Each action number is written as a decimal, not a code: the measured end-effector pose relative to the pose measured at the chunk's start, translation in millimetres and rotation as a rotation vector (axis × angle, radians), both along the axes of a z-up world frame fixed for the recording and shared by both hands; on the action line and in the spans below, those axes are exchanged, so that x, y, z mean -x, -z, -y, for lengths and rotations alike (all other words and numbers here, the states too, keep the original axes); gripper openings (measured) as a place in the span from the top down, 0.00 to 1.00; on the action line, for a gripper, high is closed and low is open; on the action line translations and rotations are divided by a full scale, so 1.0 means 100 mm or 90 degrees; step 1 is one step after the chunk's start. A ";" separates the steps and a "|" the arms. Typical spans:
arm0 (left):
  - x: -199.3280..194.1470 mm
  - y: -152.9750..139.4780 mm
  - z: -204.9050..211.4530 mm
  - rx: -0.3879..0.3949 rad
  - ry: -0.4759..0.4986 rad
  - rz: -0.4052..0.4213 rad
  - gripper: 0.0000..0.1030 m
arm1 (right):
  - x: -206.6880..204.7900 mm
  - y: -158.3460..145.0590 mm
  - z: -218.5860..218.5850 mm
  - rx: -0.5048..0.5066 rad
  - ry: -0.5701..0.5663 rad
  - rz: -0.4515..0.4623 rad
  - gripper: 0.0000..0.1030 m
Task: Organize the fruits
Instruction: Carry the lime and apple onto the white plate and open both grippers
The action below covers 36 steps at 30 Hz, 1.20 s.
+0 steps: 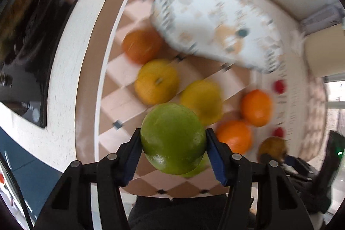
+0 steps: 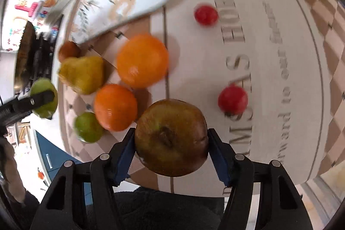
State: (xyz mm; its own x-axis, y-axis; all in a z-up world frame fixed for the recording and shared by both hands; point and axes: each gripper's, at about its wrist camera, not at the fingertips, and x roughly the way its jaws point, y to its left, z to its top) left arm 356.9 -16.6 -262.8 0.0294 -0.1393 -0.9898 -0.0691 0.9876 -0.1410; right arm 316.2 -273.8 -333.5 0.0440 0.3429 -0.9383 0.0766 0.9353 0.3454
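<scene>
My left gripper (image 1: 173,150) is shut on a green apple (image 1: 172,137) and holds it above the checkered tablecloth; it also shows at the left of the right wrist view (image 2: 44,100). My right gripper (image 2: 171,146) is shut on a brown-green apple (image 2: 171,137), seen small in the left wrist view (image 1: 272,148). On the table lie two oranges (image 2: 142,59), (image 2: 115,107), a yellow pear (image 2: 83,74), a second green fruit (image 2: 88,127) and two small red fruits (image 2: 232,99), (image 2: 206,14). A white patterned oval plate (image 1: 215,25) lies beyond the fruit.
A dark stovetop (image 1: 25,36) sits left of the table. A darker orange (image 1: 141,45) and a yellow fruit (image 1: 156,81) lie near the plate. A cream mat with grey lettering (image 2: 248,57) covers the right side. The table's front edge is just below both grippers.
</scene>
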 end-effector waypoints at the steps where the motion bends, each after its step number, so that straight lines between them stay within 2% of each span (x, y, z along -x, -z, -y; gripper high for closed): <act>1: -0.09 -0.12 0.08 0.009 0.015 0.013 0.47 | -0.05 -0.08 0.00 -0.004 -0.004 0.011 0.35; 5: -0.47 -0.32 0.33 0.043 0.038 0.035 0.47 | -0.45 -0.48 -0.06 -0.020 -0.015 0.076 0.35; 8: -0.95 -0.27 0.47 0.039 0.047 0.050 0.47 | -0.90 -0.66 -0.16 -0.005 -0.029 0.126 0.35; 13: -1.68 0.04 0.57 0.029 0.047 0.019 0.47 | -1.68 -0.56 -0.33 0.048 -0.052 0.147 0.35; 17: -2.02 0.37 0.58 0.015 0.042 -0.018 0.47 | -2.14 -0.33 -0.55 0.074 -0.086 0.131 0.35; 23: -2.28 0.80 0.47 0.020 0.027 -0.077 0.47 | -2.40 -0.05 -0.70 0.086 -0.132 0.109 0.35; 32: -2.33 0.97 0.44 0.015 0.030 -0.104 0.47 | -2.45 0.15 -0.87 0.093 -0.166 0.075 0.33; 33: -2.33 0.97 0.44 0.017 0.027 -0.106 0.47 | -2.46 0.14 -0.88 0.091 -0.165 0.077 0.31; 35: -2.32 0.97 0.41 0.027 0.018 -0.109 0.46 | -2.49 0.12 -0.90 0.094 -0.158 0.080 0.14; 36: -2.32 0.97 0.37 0.028 0.015 -0.105 0.41 | -2.49 0.07 -0.87 0.091 -0.149 0.082 0.12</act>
